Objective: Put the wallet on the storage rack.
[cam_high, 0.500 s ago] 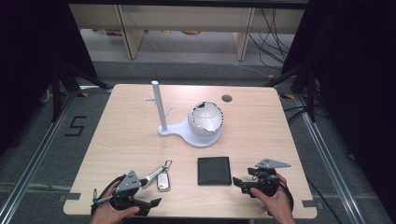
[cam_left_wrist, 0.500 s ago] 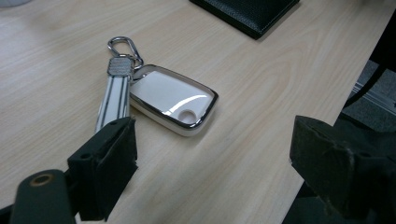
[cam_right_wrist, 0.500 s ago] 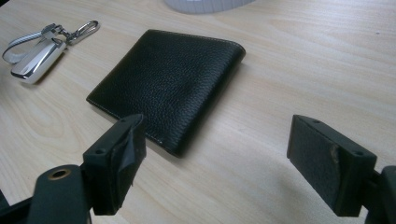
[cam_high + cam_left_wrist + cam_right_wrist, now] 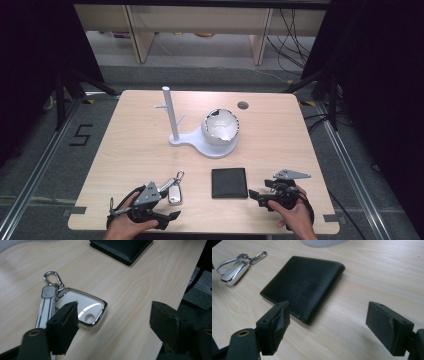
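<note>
1. Wooden table (image 4: 125, 150), dark room all round; white stand (image 4: 197, 137) mid-table.
2. Black wallet (image 4: 229, 182) sits at 9 o'clock off the right gripper (image 4: 257, 195), jaws wide apart, nothing held.
3. Key fob (image 4: 174, 193) at 1 o'clock, just beside the left gripper (image 4: 167, 217), also gaping; long axis pointing away.

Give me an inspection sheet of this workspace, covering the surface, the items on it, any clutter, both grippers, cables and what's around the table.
Surface: light wood table, bare between items; a round hole near the far edge.
Things: white stand with an upright post, a white bowl on its base; black wallet closed and flat; key fob with strap and clip, lying flat.
Clutter: nothing seen.
Grippers: left gripper open, one jaw at the fob's edge; right gripper open, near the wallet's corner; both empty.
Cables: black cables on the floor beyond the table.
Surroundings: wooden furniture legs behind, a "5" mark on the floor at left, dark drapes at both sides.
</note>
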The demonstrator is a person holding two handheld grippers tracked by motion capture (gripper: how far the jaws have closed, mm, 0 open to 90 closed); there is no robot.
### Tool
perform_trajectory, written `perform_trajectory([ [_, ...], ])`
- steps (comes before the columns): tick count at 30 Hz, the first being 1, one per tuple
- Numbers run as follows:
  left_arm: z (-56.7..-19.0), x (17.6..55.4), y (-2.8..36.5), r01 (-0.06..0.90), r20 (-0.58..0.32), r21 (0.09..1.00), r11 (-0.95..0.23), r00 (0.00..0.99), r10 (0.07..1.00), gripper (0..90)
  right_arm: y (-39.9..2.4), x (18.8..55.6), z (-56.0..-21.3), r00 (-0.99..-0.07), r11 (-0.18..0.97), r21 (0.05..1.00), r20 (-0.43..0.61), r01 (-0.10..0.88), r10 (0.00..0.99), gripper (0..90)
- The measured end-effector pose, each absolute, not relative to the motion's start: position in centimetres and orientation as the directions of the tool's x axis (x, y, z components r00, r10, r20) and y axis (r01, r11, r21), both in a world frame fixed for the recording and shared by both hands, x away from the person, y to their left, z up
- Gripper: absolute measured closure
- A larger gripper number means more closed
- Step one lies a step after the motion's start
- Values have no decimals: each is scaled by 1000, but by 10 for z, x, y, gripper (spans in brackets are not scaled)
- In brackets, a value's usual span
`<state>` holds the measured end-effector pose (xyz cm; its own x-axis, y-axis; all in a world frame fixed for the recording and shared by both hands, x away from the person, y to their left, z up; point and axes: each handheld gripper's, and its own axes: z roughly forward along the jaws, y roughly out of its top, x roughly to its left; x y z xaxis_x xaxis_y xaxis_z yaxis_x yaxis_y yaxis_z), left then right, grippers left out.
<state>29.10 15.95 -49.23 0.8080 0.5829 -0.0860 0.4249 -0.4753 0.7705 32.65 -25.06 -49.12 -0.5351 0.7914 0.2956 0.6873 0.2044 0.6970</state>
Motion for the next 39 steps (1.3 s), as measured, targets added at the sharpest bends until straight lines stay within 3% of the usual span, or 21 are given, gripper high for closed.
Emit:
perform_trajectory([
  [1,-492,292,156,424,-90,774,-470,809,581,295,-252,329,-493,-551,216,710,282,671,785,201],
  [2,-492,296,150,422,-88,776,-469,809,581,349,-250,327,-492,-532,175,697,335,696,778,201],
  [4,-491,302,144,396,-64,774,-494,825,561,449,-252,331,-493,-557,204,710,307,674,771,200],
  [6,-491,304,141,387,-51,769,-509,831,554,470,-250,329,-492,-529,176,684,347,707,775,200],
  [10,-493,317,125,350,-20,790,-502,835,550,630,-252,332,-492,-557,210,707,301,675,774,203],
  [12,-493,320,122,342,-17,792,-506,840,542,669,-248,332,-493,-539,180,688,351,703,766,204],
  [14,-494,323,115,338,-10,790,-511,841,541,708,-249,333,-492,-557,209,708,303,675,773,205],
  [19,-496,332,94,319,19,779,-539,849,529,790,-245,334,-492,-551,195,697,331,690,766,228],
  [24,-499,341,67,316,29,748,-584,863,504,842,-243,343,-493,-543,175,696,352,696,762,255],
  [39,-507,358,46,327,55,704,-630,860,508,847,-225,366,-504,-491,166,660,343,733,801,306],
])
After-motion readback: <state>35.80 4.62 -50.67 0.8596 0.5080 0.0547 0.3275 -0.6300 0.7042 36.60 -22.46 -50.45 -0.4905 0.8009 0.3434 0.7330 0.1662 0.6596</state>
